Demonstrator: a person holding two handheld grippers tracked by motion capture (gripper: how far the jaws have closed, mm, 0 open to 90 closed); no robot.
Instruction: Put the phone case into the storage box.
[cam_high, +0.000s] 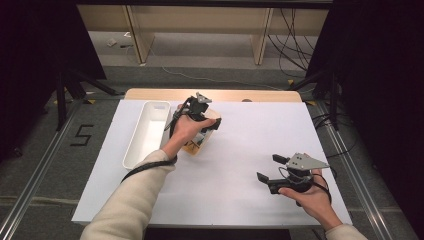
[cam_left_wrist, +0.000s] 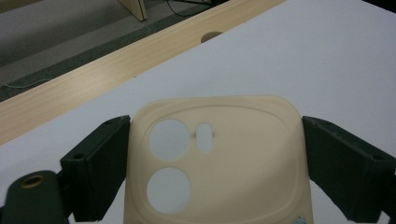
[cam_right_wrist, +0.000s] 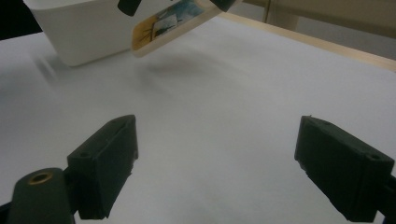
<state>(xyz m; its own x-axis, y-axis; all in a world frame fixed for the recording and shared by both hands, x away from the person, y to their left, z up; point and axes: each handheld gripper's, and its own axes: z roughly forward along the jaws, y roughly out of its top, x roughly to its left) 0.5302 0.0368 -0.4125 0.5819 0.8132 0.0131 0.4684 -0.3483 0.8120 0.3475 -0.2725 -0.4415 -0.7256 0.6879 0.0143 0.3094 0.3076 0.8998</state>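
White worktop (cam_high: 240, 165) carries a tray (cam_high: 147, 132) near its left edge, beside which the left hand-held gripper (cam_left_wrist: 215, 163) clamps a cream phone case (cam_left_wrist: 219, 158) edgewise, liable to slip, while the right hand-held gripper (cam_right_wrist: 224, 172) gapes wide, empty.

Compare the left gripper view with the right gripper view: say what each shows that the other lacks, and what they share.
Left gripper view: the cream phone case from its inner side, camera cutouts visible, held between the left claw jaws. Right gripper view: the white bin, the case's printed side, and the right claw open over bare surface. Both: the case, the white table cover and the table's wooden edge.
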